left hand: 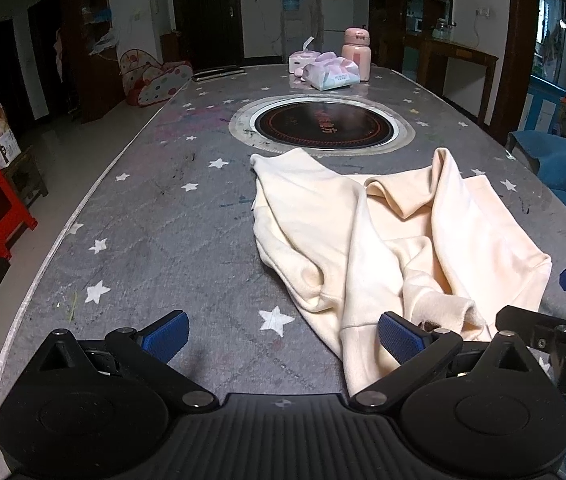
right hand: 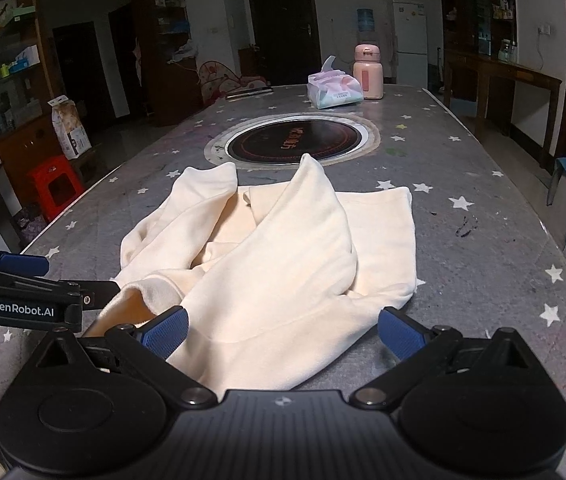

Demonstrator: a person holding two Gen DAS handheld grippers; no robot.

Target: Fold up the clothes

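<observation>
A soft cream-coloured fleece top (right hand: 275, 248) lies crumpled on the grey desk with white stars (left hand: 155, 216), its long way running from near to far. The near hem sits right in front of the right gripper (right hand: 283, 336) — its blue fingers are spread wide with cloth between them, holding nothing. The left gripper (left hand: 283, 336) is wide too and empty; the top lies to its right, only one finger over the edge. So the right gripper looks nearer for the next grab. Both floppy sleeves are flung over the middle.
</observation>
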